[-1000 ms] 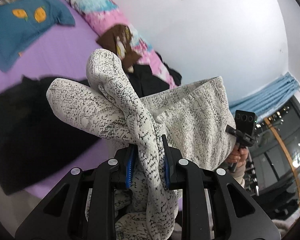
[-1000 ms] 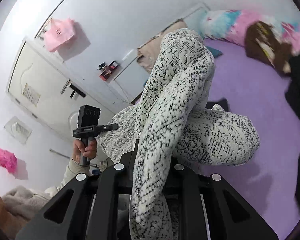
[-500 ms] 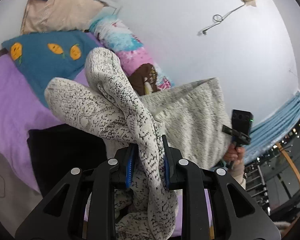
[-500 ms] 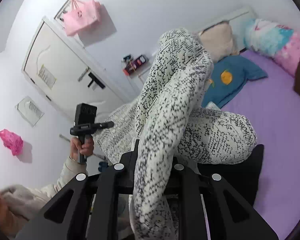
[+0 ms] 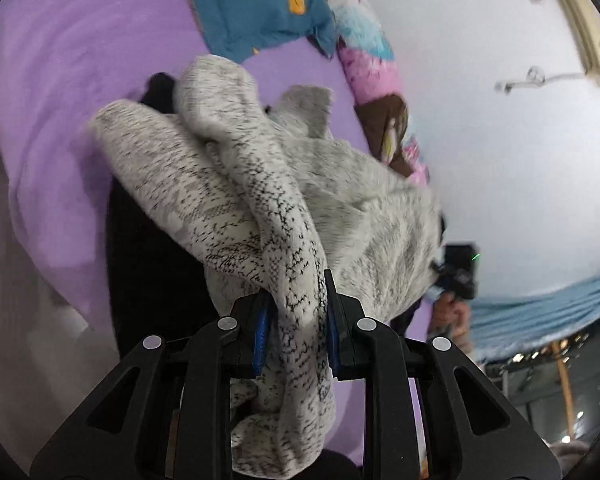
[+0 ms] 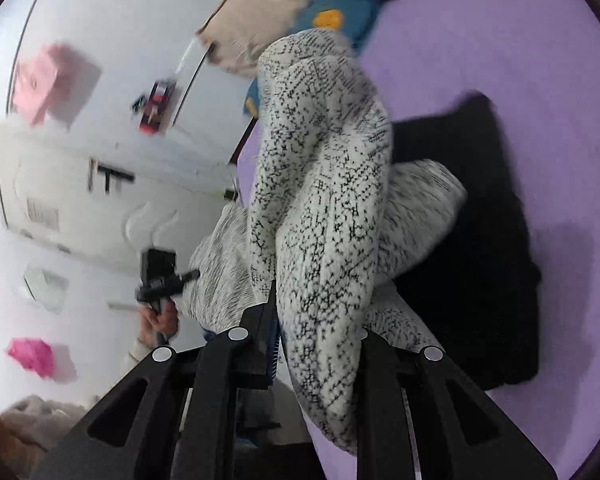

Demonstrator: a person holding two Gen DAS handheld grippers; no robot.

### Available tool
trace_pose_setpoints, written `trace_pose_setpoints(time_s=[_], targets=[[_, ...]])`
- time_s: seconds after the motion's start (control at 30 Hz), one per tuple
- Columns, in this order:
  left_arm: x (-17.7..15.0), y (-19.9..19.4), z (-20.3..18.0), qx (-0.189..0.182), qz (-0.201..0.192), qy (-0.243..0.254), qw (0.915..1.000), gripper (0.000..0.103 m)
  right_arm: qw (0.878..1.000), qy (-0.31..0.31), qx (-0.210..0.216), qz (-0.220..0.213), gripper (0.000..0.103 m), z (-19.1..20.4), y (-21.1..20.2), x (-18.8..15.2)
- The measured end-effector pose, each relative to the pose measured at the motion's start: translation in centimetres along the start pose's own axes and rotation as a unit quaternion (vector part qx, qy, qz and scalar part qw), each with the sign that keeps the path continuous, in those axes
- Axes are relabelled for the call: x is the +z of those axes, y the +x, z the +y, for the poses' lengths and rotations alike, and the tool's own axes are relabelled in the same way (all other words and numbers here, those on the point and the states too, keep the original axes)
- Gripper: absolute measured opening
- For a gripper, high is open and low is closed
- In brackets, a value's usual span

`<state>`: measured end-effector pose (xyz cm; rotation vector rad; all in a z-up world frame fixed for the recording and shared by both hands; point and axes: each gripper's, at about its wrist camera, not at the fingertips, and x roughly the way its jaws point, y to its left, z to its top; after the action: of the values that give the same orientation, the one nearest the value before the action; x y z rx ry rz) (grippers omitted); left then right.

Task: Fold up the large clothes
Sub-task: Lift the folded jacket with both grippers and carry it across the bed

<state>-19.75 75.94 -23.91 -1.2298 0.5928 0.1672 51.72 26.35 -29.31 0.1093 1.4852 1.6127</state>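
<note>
The sweater [image 5: 260, 184] hangs in the air above the bed [image 5: 60, 80], stretched between the two tools. The left gripper [image 5: 296, 312] is clenched on a bunched fold of it, and the right gripper [image 6: 316, 320] pinches another thick fold the same way. The knit looks soft, thick and floppy, probably light but bulky; it sags wherever unsupported, so holding it at corners or shoulder seams should give a flatter spread. A black garment [image 6: 480, 240] lies on the bed below. No containers are visible.
</note>
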Motion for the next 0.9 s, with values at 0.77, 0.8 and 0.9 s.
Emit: trace_pose_setpoints(time_s=[0.77, 0.8, 0.9], targets=[[-3.3, 2.4, 8.3, 0.059, -0.017, -0.020, 0.9979, 0.021, 0.998, 0.064, 0.006, -0.009, 0.019, -5.8, 2.6, 0.3], [-3.3, 2.7, 8.5, 0.065, -0.016, -0.023, 0.9975, 0.021, 0.998, 0.064, 0.000, -0.009, 0.019, -5.8, 2.9, 0.2], [-3.2, 3.7, 8.8, 0.085, -0.015, -0.019, 0.9961, 0.021, 0.997, 0.079, -0.016, -0.008, 0.020, -6.1, 3.8, 0.2]])
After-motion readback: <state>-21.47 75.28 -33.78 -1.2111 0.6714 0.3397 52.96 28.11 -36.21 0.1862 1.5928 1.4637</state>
